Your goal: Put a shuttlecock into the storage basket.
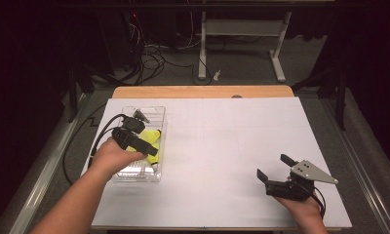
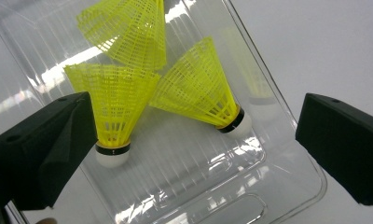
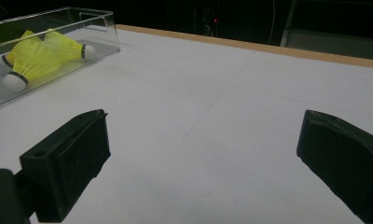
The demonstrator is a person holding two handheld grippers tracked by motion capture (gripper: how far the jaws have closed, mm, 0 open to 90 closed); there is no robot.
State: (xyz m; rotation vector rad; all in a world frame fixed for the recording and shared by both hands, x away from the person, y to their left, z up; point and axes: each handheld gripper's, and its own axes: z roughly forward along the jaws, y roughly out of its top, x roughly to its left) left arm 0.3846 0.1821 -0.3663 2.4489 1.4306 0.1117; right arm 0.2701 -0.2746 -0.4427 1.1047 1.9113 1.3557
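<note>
Plainly, the left hand-held gripper (image 1: 143, 132) hung over the clear plastic rectangular tray (image 1: 159, 117) at the left of the high view, its two black jaws spread wide with nothing between them. In the left gripper view that tray (image 2: 287, 154) ran diagonally across the frame, and three yellow mesh-skirted plastic shuttlecocks with white cork heads lay inside it. The nearest shuttlecock (image 2: 113, 107) sat at centre left of the frame, just beside the left jaw — its white head pointing down the frame, its skirt opening upward. A second shuttlecock (image 2: 201, 91) lay at the centre, long axis slanting from upper left to lower right, with its head toward the right jaw. The third shuttlecock (image 2: 126, 30) lay at the top of the frame, only its skirt in view, overlapping the other two.

The right hand-held gripper (image 1: 276, 168) waited at the lower right of the high view, low above the white-covered bench (image 1: 232, 141), jaws likewise apart and empty. From the right gripper view the tray (image 3: 100, 35) stood far off at the upper left, well apart from those jaws.

So the left hand was much the nearer one. Any pick would probably fall to it — the jaws already bracketed the pair of lower shuttlecocks, and closing across a narrow neck near the head looked more secure than squeezing the springy skirt.
</note>
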